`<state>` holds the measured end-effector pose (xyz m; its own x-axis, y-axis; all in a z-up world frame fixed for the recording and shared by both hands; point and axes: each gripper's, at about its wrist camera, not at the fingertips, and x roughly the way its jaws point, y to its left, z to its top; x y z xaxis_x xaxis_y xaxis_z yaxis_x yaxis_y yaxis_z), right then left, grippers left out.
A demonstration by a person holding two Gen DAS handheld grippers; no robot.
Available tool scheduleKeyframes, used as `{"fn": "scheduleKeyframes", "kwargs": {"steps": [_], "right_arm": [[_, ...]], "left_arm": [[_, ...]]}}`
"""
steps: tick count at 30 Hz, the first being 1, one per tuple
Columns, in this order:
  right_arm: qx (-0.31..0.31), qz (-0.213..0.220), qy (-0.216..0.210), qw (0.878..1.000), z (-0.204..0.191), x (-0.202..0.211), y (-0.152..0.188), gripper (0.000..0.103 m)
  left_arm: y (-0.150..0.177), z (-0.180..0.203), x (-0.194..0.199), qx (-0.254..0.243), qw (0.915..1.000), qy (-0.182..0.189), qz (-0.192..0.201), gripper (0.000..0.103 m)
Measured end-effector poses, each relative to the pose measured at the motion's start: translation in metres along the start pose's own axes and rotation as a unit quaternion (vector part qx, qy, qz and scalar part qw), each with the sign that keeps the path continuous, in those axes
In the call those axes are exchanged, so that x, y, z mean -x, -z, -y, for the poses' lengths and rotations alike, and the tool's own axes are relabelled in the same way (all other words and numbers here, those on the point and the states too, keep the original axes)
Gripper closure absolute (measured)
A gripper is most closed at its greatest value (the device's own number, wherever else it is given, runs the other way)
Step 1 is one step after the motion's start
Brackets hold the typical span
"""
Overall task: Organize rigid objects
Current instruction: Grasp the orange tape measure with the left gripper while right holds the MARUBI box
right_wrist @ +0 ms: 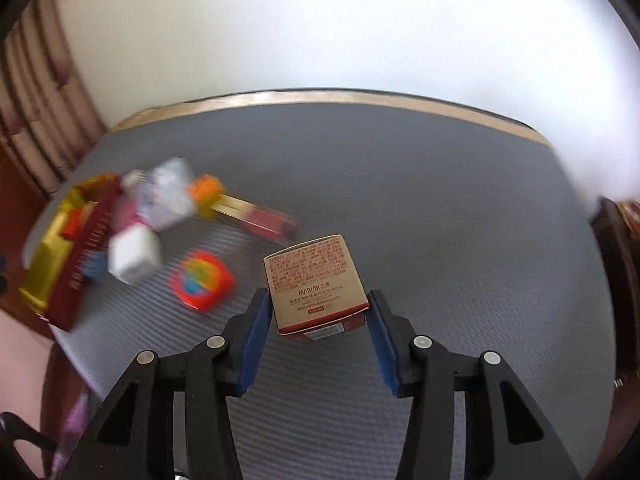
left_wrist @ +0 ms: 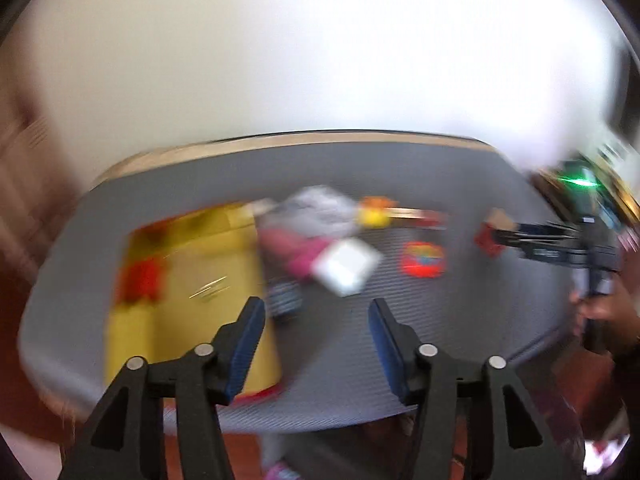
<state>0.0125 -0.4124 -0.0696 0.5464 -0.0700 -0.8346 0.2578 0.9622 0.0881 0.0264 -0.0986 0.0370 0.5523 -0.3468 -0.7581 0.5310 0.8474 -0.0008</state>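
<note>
Over on the left sits the tray (right_wrist: 52,264), gold-lined with a dark red wall, already holding a red block or two. Just right of it, a blurred clutter: a white cube (right_wrist: 134,254), a clear packet, an orange block, a long gold-and-red stick, then the rainbow toy (right_wrist: 202,280) on the grey mat (right_wrist: 440,200).

The left gripper (left_wrist: 316,320) hovers near the tray's right edge, jaws spread wide with nothing between them, the white cube lying just ahead.

Further right, the right gripper (right_wrist: 316,316) has the gold box (right_wrist: 316,280) pinched at its near end, pads against both sides. The box's long axis runs straight ahead, away from the camera.

The tray lies well off to that gripper's left, so the box looks bound leftward across the clutter. The right hand owns this one; the empty left is the nearer to the tray.
</note>
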Motion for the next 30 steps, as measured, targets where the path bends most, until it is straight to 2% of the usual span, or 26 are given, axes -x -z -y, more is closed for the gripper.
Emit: {"fn": "scheduleKeyframes", "kwargs": {"steps": [4,7,11,13,16,25,29,30], "right_arm": [[-0.013,0.013,0.023,1.000,0.021,0.001,0.016,0.058],[-0.015,0.029,0.027,0.999,0.025,0.003,0.022,0.058],[-0.028,0.042,0.018,0.999,0.031,-0.001,0.030,0.058],[-0.034,0.046,0.012,0.998,0.033,-0.002,0.031,0.058],[-0.039,0.049,0.002,0.998,0.036,-0.001,0.033,0.057],[-0.049,0.048,-0.016,0.998,0.042,-0.002,0.033,0.056],[-0.046,0.046,-0.018,0.998,0.042,-0.003,0.033,0.056],[-0.045,0.045,-0.018,0.998,0.042,-0.004,0.033,0.056]], "left_arm": [[-0.030,0.054,-0.045,-0.066,0.9955,0.061,-0.030,0.046],[-0.048,0.072,-0.082,-0.077,0.9914,0.086,-0.062,0.046],[-0.065,0.086,-0.130,-0.084,0.9878,0.073,-0.109,0.046],[-0.069,0.088,-0.145,-0.088,0.9878,0.048,-0.119,0.046],[-0.071,0.090,-0.168,-0.096,0.9827,0.057,-0.148,0.046],[-0.062,0.106,-0.208,-0.149,0.9686,0.065,-0.188,0.045],[-0.062,0.102,-0.212,-0.127,0.9718,0.085,-0.180,0.047],[-0.062,0.099,-0.211,-0.120,0.9739,0.085,-0.174,0.056]]}}
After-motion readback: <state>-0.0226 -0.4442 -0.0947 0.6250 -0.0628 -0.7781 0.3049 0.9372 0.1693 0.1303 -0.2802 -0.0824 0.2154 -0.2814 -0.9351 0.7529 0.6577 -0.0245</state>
